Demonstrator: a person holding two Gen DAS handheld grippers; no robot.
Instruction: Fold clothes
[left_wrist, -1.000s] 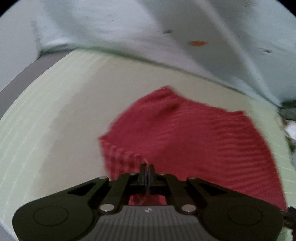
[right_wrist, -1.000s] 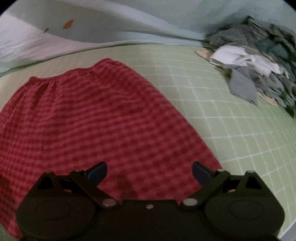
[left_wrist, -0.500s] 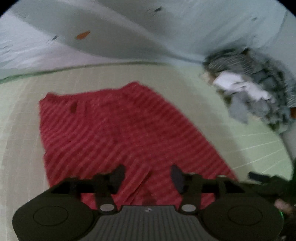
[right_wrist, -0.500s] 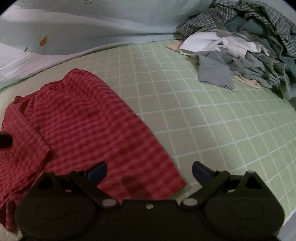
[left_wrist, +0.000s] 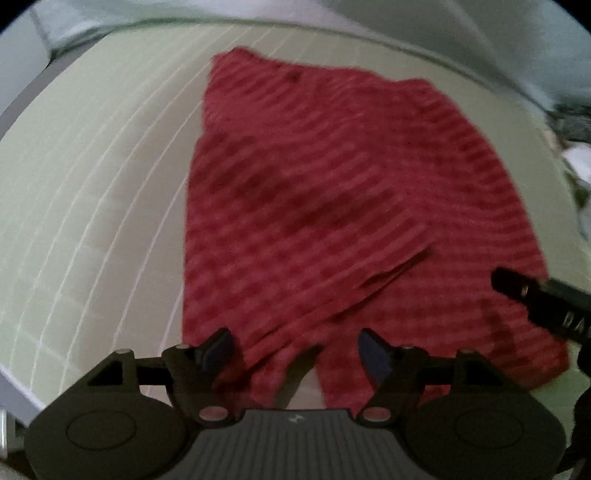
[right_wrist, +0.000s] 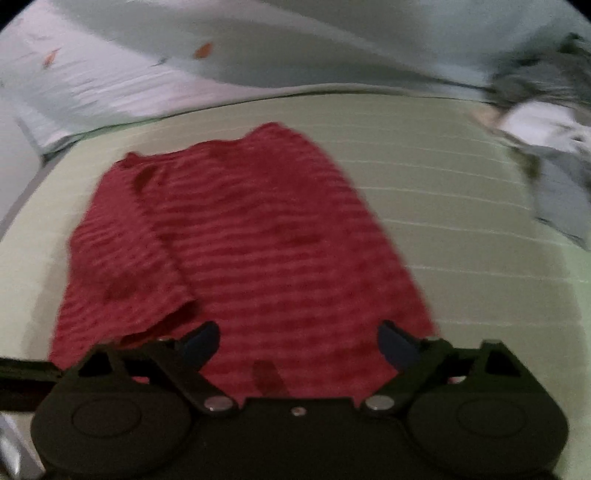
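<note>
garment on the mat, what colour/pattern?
Red garment with a darker red check; clearest in the right wrist view.

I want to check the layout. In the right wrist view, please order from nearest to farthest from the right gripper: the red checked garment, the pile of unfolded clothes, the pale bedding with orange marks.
From the right gripper:
1. Red checked garment, directly below and ahead.
2. Pile of unfolded clothes, far right.
3. Pale bedding, along the back, upper left.
</note>
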